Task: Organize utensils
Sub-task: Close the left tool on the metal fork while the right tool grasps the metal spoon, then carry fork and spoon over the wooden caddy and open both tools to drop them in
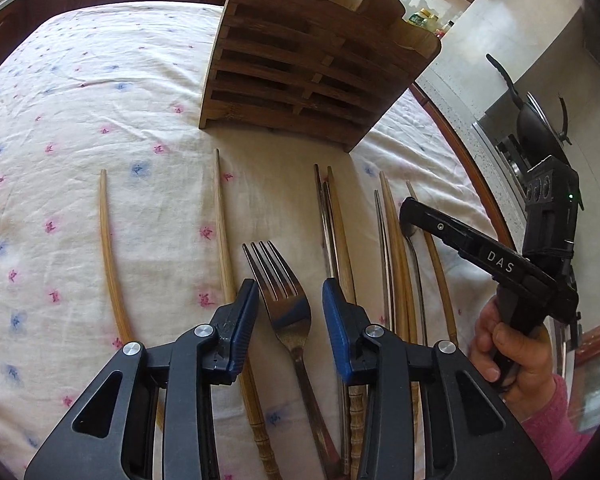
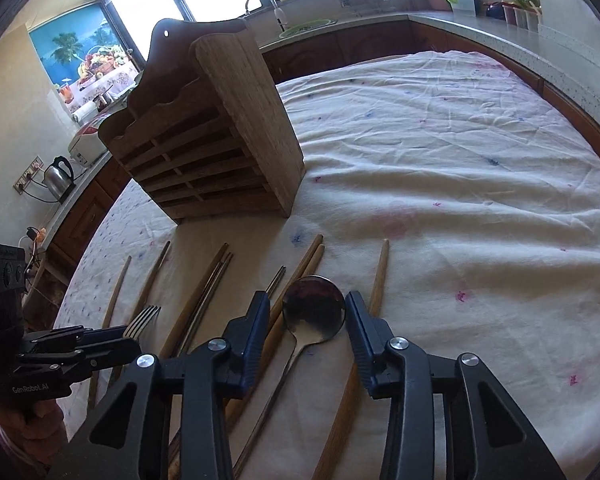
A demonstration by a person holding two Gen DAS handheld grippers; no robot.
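A steel fork (image 1: 288, 304) lies on the flowered tablecloth (image 1: 100, 100), tines pointing toward a slatted wooden utensil holder (image 1: 300, 80). My left gripper (image 1: 290, 286) straddles the fork's head with a gap on each side, so it is open. A steel spoon (image 2: 314, 308) lies among wooden and metal chopsticks (image 2: 376, 280). My right gripper (image 2: 307, 298) has its blue pads on either side of the spoon bowl, close but not pressing. The holder (image 2: 220, 152) stands just beyond. In the left wrist view the right gripper (image 1: 410, 210) reaches over the spoon, held by a hand (image 1: 512, 352).
Several chopsticks (image 1: 108, 248) lie in a row in front of the holder. The left gripper (image 2: 128, 340) shows at the lower left of the right wrist view. A counter (image 2: 480, 28) with a sink and jars runs behind the table; a kettle (image 2: 60, 176) sits at left.
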